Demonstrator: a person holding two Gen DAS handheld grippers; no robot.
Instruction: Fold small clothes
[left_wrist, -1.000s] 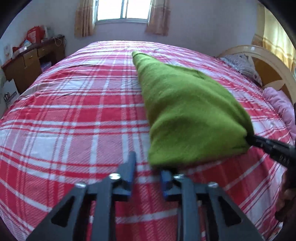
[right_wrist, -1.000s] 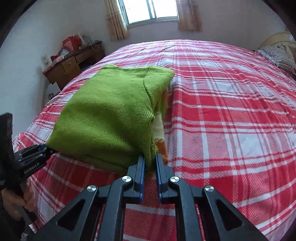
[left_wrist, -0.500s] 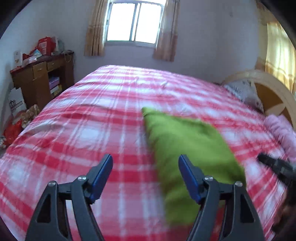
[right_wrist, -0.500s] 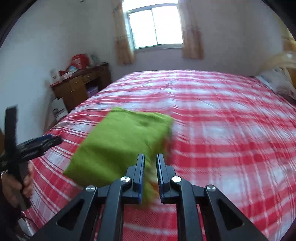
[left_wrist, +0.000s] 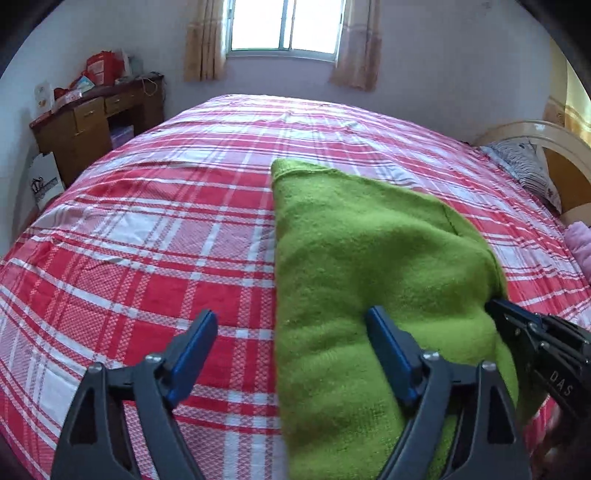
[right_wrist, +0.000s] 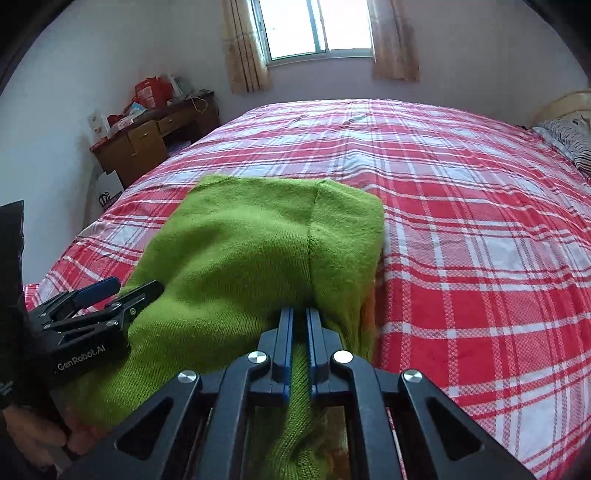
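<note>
Plaid bed, desk w/ clutter, window.

Bright window daylight, fisheye-bent edges, sharp

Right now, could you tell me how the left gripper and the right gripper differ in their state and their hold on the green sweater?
The left gripper is open, its jaws having just been opening; the right gripper is shut. The left gripper's pads press on nothing, one finger over the green sweater, the other over the plaid bedsheet; the right gripper pinches the sweater's near edge. Both are black with blue pads.
</note>
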